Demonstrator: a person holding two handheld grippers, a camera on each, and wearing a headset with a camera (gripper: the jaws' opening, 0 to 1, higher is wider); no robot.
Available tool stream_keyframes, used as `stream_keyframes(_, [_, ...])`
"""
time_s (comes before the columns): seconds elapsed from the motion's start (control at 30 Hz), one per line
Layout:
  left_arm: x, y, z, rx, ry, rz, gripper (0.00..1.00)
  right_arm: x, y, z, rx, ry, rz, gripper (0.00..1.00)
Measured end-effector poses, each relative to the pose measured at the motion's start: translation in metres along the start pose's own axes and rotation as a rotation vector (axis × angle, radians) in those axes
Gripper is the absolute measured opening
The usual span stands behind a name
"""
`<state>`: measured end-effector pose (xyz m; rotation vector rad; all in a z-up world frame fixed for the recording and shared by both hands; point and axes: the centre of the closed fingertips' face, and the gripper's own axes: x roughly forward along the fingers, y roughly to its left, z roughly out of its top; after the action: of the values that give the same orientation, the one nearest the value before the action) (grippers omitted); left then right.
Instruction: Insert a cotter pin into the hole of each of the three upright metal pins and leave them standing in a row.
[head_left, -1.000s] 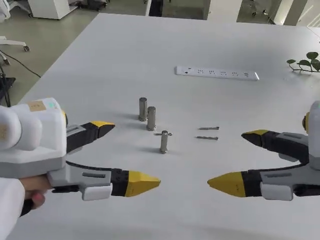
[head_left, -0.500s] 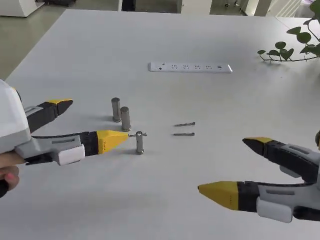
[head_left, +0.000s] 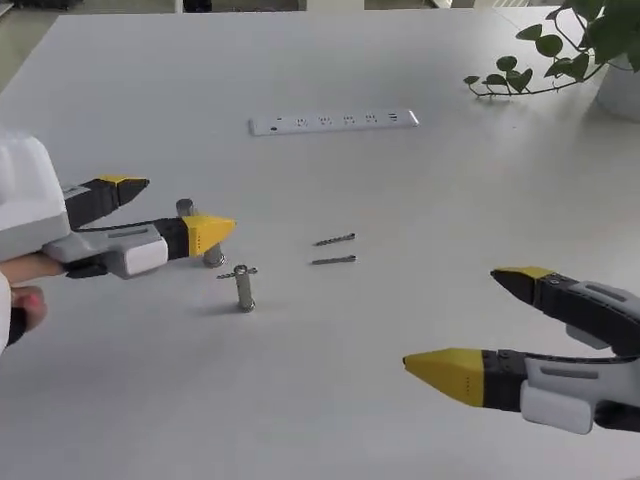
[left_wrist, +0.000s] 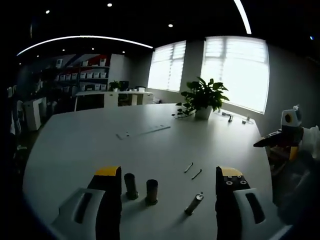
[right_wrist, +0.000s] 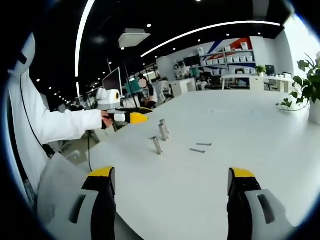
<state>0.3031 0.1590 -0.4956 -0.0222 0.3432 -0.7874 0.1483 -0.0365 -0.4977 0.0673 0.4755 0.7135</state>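
Head view had the left gripper (head_left: 165, 208) at the left edge, jaws wide apart and empty. Its lower jaw crossed in front of the two bare metal pins (head_left: 185, 208), so just bits of them peeked out. Near them, toward the camera, the third metal pin (head_left: 244, 288) stood upright on the white table (head_left: 330, 420) with a cotter pin (head_left: 238, 271) through its top. Two loose cotter pins (head_left: 334, 240) lay side by side to the right, well apart from both grippers. The right gripper (head_left: 480, 320) sat low right, jaws spread, nothing between them. A power strip (head_left: 333, 122) lay at the far side and a plant (head_left: 560, 50) at the far right corner.

Left gripper view gave what the head view hid: both bare pins whole, upright and close together, framed between its own jaws nearer the left one, the third pin to their right. The inserted cotter was too small to tell there.

Right gripper view added a white sleeve (right_wrist: 65, 125) behind the left gripper, which hung just beside the pins.
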Motion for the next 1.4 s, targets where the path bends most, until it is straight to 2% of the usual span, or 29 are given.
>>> stream_keyframes(0.07, [0.006,0.001,-0.007,0.028,0.028,-0.008,0.73,-0.001,-0.001,0.0,0.003,-0.001,-0.006,0.91])
stream_keyframes(0.2, [0.016,0.006,-0.015,0.016,0.047,-0.008,0.57,-0.001,0.0,-0.002,0.006,0.0,-0.018,0.91])
stream_keyframes(0.37, [0.027,0.013,-0.026,0.009,0.084,0.012,0.43,0.0,0.002,-0.003,0.009,0.002,-0.022,0.9])
stream_keyframes(0.53, [0.034,0.016,-0.039,0.034,0.139,0.019,0.36,-0.001,0.003,-0.005,0.019,0.003,-0.028,0.89])
stream_keyframes(0.63, [0.038,0.018,-0.044,0.04,0.156,0.028,0.27,-0.001,0.003,-0.007,0.023,0.007,-0.034,0.88])
stream_keyframes(0.83, [0.041,0.02,-0.044,0.055,0.153,0.045,0.22,-0.004,0.003,-0.008,0.035,0.007,-0.039,0.85])
stream_keyframes(1.0, [0.041,0.029,-0.046,0.082,0.164,0.09,0.12,-0.006,0.003,-0.008,0.038,0.004,-0.047,0.84])
stream_keyframes(1.2, [0.04,0.028,-0.05,0.087,0.18,0.083,0.12,-0.008,0.002,-0.01,0.045,0.004,-0.059,0.84])
stream_keyframes(1.3, [0.04,0.028,-0.055,0.112,0.204,0.085,0.12,-0.008,0.002,-0.01,0.045,0.001,-0.061,0.83])
stream_keyframes(1.4, [0.041,0.027,-0.055,0.088,0.198,0.083,0.11,-0.009,0.002,-0.011,0.045,0.001,-0.065,0.83])
